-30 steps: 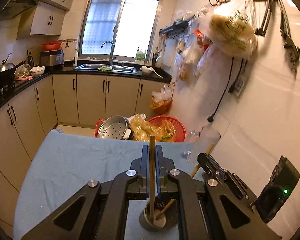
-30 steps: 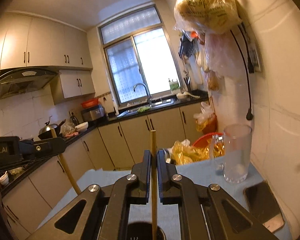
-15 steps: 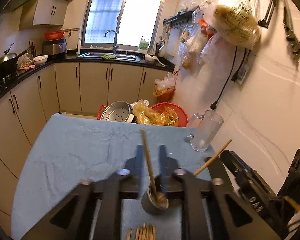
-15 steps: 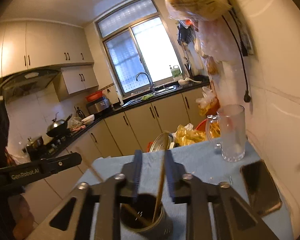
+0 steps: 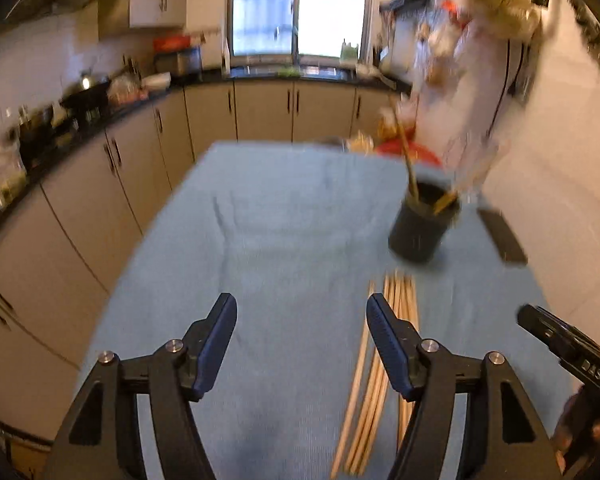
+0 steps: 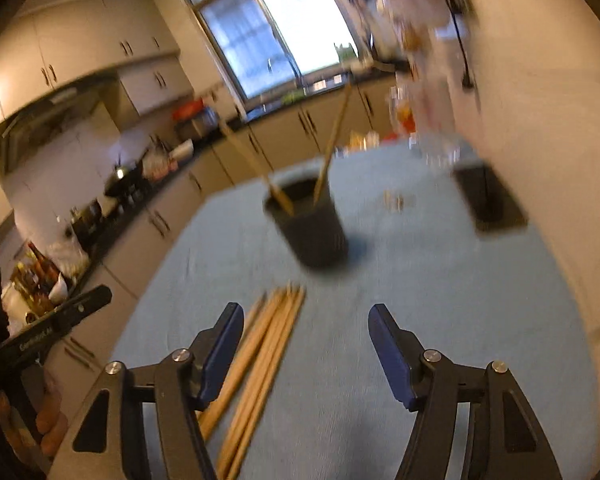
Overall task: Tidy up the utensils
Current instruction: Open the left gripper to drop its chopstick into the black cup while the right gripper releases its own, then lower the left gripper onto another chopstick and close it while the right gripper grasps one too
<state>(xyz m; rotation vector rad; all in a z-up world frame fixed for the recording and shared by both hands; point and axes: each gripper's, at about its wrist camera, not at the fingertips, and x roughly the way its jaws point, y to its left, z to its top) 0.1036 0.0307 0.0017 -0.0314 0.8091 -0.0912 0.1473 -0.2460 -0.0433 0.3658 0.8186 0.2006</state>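
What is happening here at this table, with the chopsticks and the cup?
A person is sorting chopsticks into a dark cup on a blue tablecloth. Two chopsticks stand in the cup. The left hand-held gripper and the right hand-held gripper hold nothing and their jaws are opening. Both point toward the loose chopsticks lying in front of the cup.

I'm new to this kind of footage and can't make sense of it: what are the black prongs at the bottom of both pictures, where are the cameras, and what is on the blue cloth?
No robot here: a person carries a hand-held gripper in each hand, each with a fisheye camera looking along its two fingers. The prongs are those fingers. The left hand-held gripper and right hand-held gripper are both opening, with nothing between their jaws. On the blue tablecloth stands a dark utensil cup holding two chopsticks, with a bundle of loose chopsticks lying before it. A phone lies by the wall.
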